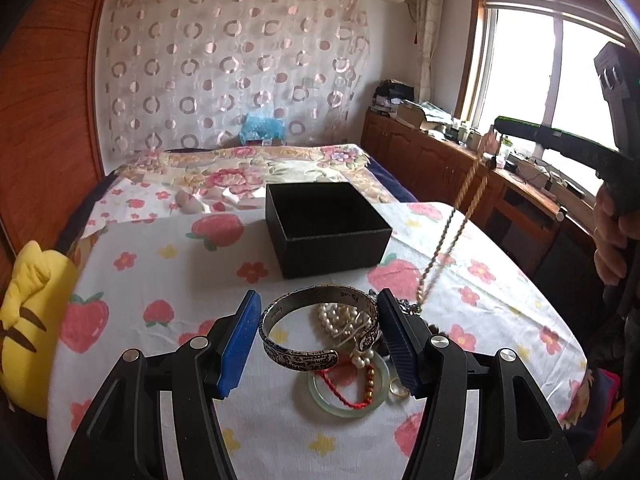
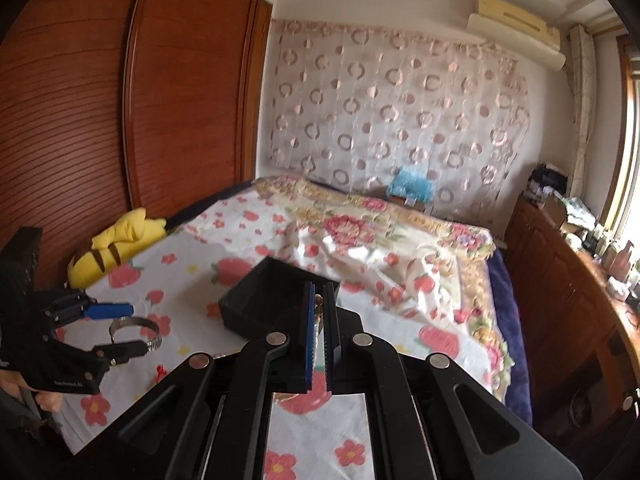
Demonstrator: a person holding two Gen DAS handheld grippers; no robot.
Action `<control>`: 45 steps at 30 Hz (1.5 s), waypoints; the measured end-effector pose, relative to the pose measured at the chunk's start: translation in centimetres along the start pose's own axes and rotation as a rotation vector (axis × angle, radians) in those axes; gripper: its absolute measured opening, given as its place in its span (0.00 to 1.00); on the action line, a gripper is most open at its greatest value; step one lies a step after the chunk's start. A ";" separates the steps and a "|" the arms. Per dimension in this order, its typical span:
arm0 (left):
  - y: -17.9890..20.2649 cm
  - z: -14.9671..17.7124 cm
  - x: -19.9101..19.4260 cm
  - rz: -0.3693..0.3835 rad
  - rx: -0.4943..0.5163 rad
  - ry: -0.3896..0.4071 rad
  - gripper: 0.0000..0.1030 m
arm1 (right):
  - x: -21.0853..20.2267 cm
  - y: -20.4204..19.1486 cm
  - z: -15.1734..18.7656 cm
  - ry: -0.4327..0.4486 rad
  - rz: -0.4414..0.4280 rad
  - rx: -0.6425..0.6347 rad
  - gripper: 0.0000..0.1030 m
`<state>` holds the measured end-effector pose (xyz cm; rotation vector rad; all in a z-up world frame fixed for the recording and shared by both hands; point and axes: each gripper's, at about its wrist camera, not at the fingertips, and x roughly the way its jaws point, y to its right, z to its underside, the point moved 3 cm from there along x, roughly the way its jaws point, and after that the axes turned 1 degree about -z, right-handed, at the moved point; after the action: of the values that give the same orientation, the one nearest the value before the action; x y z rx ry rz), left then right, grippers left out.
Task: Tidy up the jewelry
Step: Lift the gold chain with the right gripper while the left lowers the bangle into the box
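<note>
Left wrist: left gripper [image 1: 318, 338] half open, pads clamped on the silver bangle [image 1: 320, 330], held above the pile [image 1: 354, 376] of pearls, jade ring and red cord. Box [image 1: 326, 228] open behind it. Gold chain [image 1: 452, 232] hangs from the right gripper [image 1: 500, 126]; its lower end blurs into the pile.

Right wrist: right gripper [image 2: 319, 336] pinched tight on the chain [image 2: 318, 312], mostly hidden between the pads. Box [image 2: 276, 300] partly blocked.
</note>
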<state>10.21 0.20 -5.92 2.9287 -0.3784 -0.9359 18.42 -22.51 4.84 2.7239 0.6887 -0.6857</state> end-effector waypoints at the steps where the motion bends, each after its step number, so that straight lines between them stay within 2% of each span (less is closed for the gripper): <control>1: 0.0 -0.1 0.0 -0.001 0.000 0.002 0.56 | -0.4 0.2 -0.5 0.014 0.003 0.000 0.04; 5: 0.1 -0.4 -0.2 0.000 0.003 0.008 0.56 | -2.0 0.7 -2.3 0.064 0.022 -0.007 0.04; 9: 0.2 -0.5 -0.2 -0.001 0.010 0.009 0.56 | -2.6 0.9 -3.5 0.080 0.032 -0.028 0.04; 20: 0.4 -3.3 1.6 0.002 0.055 0.019 0.56 | 0.6 1.1 -4.9 0.055 -0.002 -0.036 0.04; 32: 0.1 -7.9 8.8 0.012 0.077 -0.012 0.56 | 4.0 2.0 -8.3 0.081 -0.040 -0.041 0.04; 38: -0.2 -8.3 13.5 0.012 0.065 -0.074 0.56 | 5.3 2.8 -9.4 0.090 -0.052 -0.047 0.04; 43: -0.3 -7.9 15.4 -0.005 0.068 -0.110 0.56 | 5.8 3.0 -9.7 0.094 -0.058 -0.045 0.04; 45: -0.3 -7.8 15.4 -0.004 0.072 -0.113 0.60 | 6.1 3.1 -9.8 0.095 -0.067 -0.039 0.04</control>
<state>26.92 -3.52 -8.29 2.9494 -0.4197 -1.1143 28.42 -19.48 10.60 2.7226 0.8103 -0.5544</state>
